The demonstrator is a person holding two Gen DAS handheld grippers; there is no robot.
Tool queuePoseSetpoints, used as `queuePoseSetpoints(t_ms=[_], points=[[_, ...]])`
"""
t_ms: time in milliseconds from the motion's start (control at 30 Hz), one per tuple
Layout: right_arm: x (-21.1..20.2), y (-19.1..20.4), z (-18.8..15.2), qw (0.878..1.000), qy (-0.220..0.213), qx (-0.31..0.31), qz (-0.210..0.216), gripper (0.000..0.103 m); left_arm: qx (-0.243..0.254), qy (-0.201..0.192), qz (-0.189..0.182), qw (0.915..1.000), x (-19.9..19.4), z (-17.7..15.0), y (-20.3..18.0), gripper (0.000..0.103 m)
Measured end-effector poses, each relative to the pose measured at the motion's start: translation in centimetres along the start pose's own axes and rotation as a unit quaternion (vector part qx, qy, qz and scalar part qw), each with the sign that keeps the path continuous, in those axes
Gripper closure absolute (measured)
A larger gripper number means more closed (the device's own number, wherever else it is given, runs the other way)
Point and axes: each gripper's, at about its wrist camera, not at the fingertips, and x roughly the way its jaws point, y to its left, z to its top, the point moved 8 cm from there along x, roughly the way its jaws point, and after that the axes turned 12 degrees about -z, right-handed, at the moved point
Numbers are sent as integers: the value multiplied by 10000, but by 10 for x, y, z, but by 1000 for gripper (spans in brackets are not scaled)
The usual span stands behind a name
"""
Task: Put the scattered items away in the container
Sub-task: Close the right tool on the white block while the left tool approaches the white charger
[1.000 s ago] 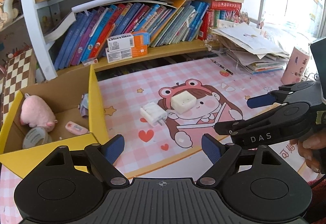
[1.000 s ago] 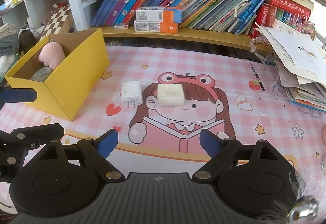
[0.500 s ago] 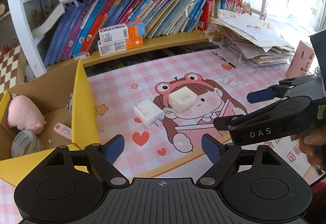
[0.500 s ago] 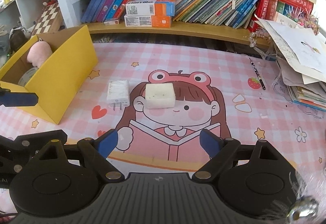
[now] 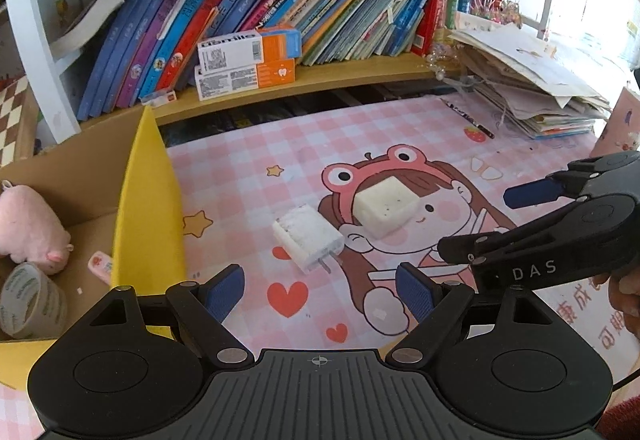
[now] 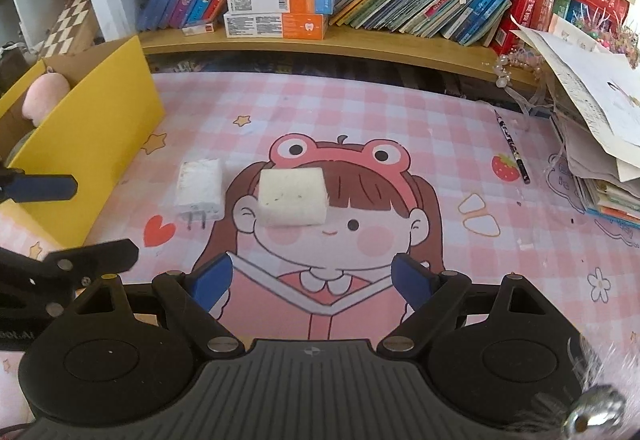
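Note:
A white plug charger (image 5: 308,236) (image 6: 199,189) and a cream sponge block (image 5: 386,206) (image 6: 292,196) lie side by side on the pink cartoon mat. My left gripper (image 5: 320,290) is open and empty, just short of the charger. My right gripper (image 6: 310,282) is open and empty, just short of the sponge. The yellow cardboard box (image 5: 148,196) (image 6: 92,136) stands at the left. It holds a pink plush (image 5: 28,228), a tape roll (image 5: 30,304) and a small pink item (image 5: 100,266).
A low wooden shelf (image 6: 360,40) with books and two orange-white cartons (image 6: 276,6) runs along the back. A stack of papers (image 6: 600,128) and a pencil (image 6: 512,146) lie at the right. The right gripper's body (image 5: 560,240) crosses the left wrist view.
Both grippers have moved forward toward the charger and the sponge, which look larger now. The jaws stay open. No object has moved.

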Motion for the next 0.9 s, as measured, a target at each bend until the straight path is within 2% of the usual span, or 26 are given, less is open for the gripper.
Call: queuePoseSetpoints(t_ms=[667,800,900], points=[[58,13,28,9997,158,-66,163,29,-370,-71,318,9988,41,10,32,20],[66,17,31,9995,200,-79,218,33,-392,-54,299,9988,44,11,34,20],[74,20,32,9993,252,-63,285,40,-426,9,284,9987,48,9,36,20]])
